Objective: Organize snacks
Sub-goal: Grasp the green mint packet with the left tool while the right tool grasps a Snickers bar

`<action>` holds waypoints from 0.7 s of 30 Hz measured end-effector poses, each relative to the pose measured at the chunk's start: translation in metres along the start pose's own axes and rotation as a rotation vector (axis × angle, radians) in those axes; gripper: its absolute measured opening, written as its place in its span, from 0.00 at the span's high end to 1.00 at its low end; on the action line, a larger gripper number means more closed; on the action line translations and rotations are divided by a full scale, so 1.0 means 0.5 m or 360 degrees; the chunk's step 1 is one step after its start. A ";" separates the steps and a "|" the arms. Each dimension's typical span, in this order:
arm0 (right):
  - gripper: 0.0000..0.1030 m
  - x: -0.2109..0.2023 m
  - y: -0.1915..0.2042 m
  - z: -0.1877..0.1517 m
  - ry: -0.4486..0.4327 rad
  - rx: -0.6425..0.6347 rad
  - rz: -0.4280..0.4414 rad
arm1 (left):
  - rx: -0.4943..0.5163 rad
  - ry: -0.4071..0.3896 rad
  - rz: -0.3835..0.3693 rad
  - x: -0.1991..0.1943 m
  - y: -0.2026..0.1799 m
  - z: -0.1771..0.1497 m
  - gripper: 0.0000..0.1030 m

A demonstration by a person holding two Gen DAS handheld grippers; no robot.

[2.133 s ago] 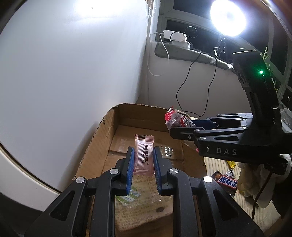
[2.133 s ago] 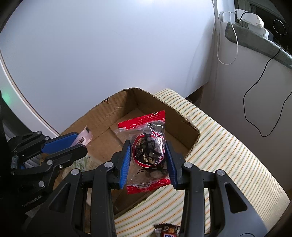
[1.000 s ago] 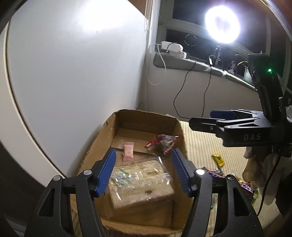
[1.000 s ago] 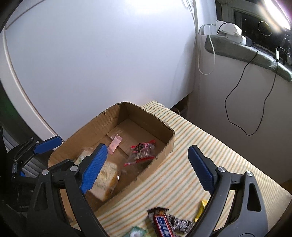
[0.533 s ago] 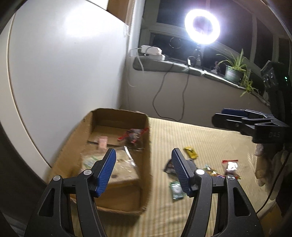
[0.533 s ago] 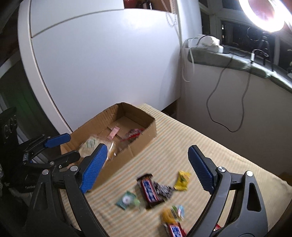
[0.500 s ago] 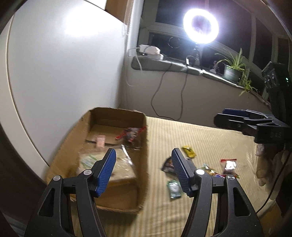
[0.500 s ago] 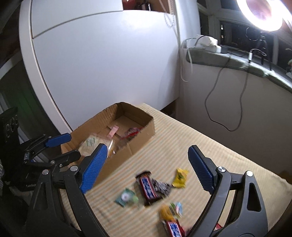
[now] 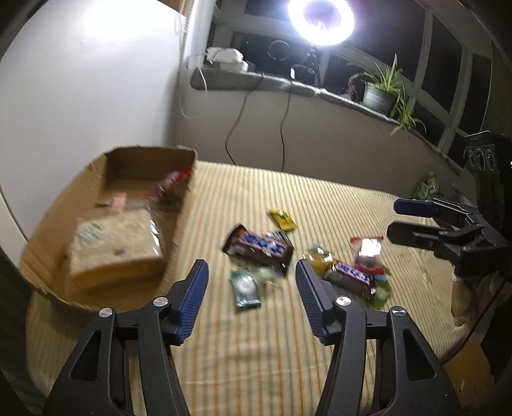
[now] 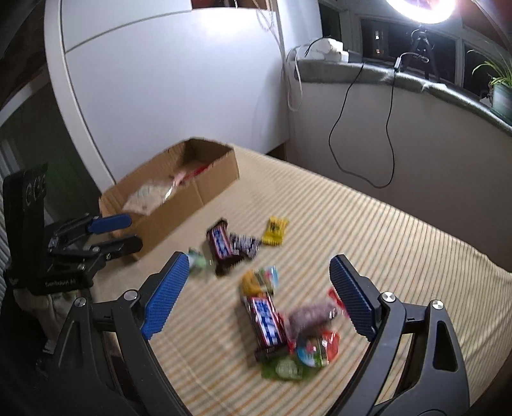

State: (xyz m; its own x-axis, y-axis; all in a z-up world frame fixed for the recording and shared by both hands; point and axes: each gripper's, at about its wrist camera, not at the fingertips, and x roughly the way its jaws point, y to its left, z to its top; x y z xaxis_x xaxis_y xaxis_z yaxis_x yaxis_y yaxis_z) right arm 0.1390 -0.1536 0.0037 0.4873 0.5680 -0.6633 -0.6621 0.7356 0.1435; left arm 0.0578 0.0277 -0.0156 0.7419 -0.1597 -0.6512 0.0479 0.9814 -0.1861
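A cardboard box (image 9: 105, 160) at the left holds a big bread pack (image 9: 112, 243), a small pink packet (image 9: 120, 200) and a red-and-clear snack bag (image 9: 169, 182). Loose snacks lie on the striped cloth: a Snickers bar (image 9: 259, 246), a green packet (image 9: 244, 288), a yellow candy (image 9: 281, 219), a second bar (image 9: 352, 275). My left gripper (image 9: 251, 288) is open and empty above the green packet. My right gripper (image 10: 256, 297) is open and empty above a second Snickers bar (image 10: 265, 320) and mixed candies. The box also shows in the right wrist view (image 10: 192, 192).
A white cabinet wall (image 9: 80, 96) stands behind the box. A windowsill with a ring light (image 9: 320, 16), cables and a potted plant (image 9: 380, 92) runs along the back. The striped cloth (image 9: 320, 198) stretches to the right.
Both grippers let go of their snacks into the box, opened wide, and pulled back and right from the box toward the loose snacks on the cloth.
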 end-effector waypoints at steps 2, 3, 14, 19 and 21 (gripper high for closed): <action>0.15 0.010 0.000 -0.016 0.0035 -0.0025 0.0015 | 0.0000 0.0039 -0.0012 0.014 -0.006 -0.010 0.54; 0.22 0.016 0.002 -0.024 0.0058 -0.0039 0.0026 | -0.0002 0.0058 -0.0014 0.023 -0.009 -0.015 0.55; 0.44 0.090 0.016 -0.073 0.0246 -0.0120 0.0072 | 0.0065 0.0145 0.0043 0.088 -0.038 -0.025 0.62; 0.46 0.113 0.000 -0.077 0.0282 -0.0094 0.0073 | 0.0106 0.0170 0.0072 0.121 -0.050 -0.016 0.62; 0.49 0.121 -0.004 -0.077 0.0299 -0.0092 0.0086 | 0.0129 0.0182 0.0085 0.131 -0.055 -0.017 0.62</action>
State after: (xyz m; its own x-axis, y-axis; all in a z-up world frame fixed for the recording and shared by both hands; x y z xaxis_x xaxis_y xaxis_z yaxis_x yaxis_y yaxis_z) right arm 0.1480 -0.1349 -0.0652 0.3390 0.5232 -0.7819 -0.7187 0.6803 0.1437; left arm 0.0992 -0.0108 -0.0593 0.6642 -0.1135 -0.7389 0.0675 0.9935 -0.0919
